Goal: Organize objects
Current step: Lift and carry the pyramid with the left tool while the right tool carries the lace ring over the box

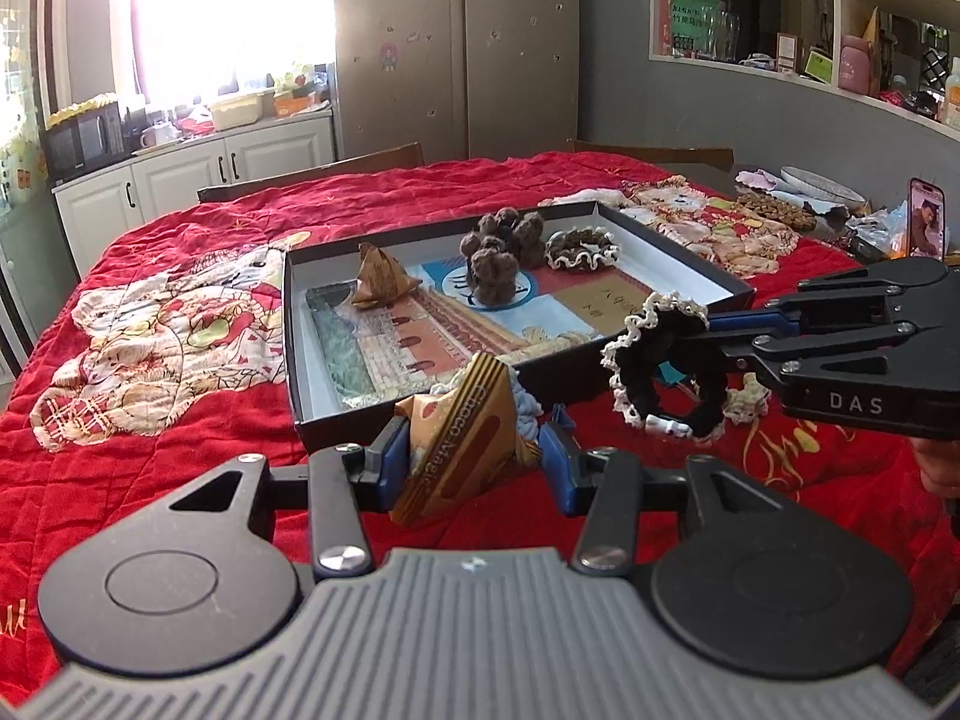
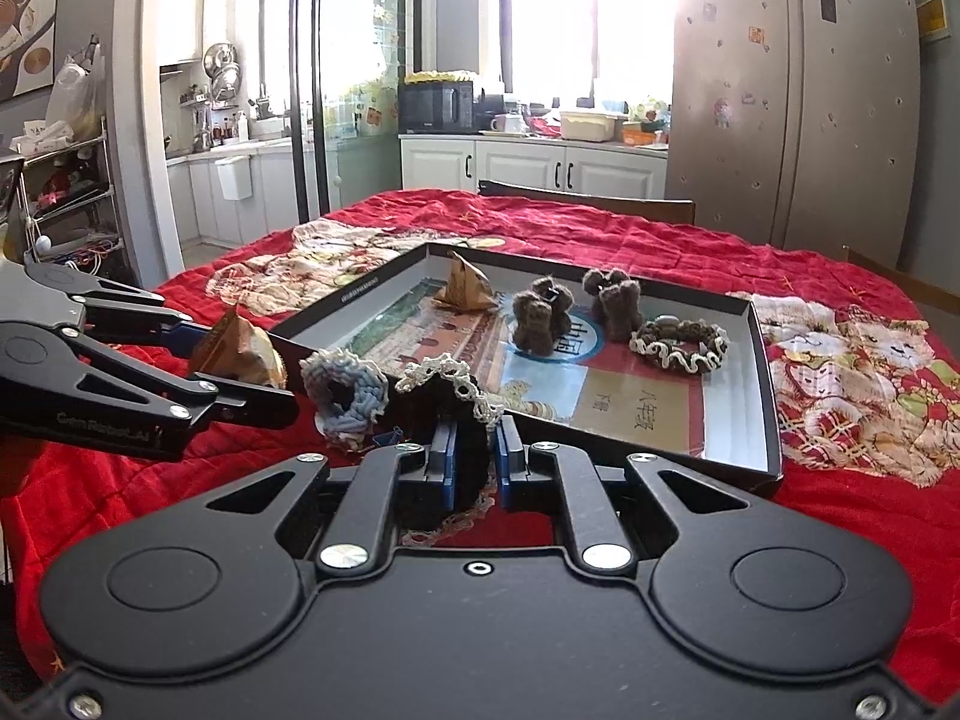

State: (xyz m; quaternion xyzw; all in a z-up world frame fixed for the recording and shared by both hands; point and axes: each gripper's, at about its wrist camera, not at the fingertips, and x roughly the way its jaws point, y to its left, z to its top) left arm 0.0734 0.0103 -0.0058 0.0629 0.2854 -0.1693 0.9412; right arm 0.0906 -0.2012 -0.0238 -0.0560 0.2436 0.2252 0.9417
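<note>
A red quilt (image 1: 180,480) covers the table beneath my work. On it lies the open black box (image 1: 294,324), holding a paper pyramid (image 1: 378,276), brown crochet pieces (image 1: 498,252) and a brown scrunchie (image 1: 582,249). My left gripper (image 1: 474,462) pinches a folded wrapper pyramid (image 1: 462,450); my right gripper (image 2: 474,450) clamps a black lace-edged scrunchie (image 2: 450,396). A blue crochet ring (image 2: 345,390) lies just before the box's near wall.

Tray (image 1: 672,252) on quilt (image 1: 180,420); in tray: packet (image 1: 381,276) left, knitted toys (image 1: 498,246) middle, scrunchie (image 1: 581,249) right.
</note>
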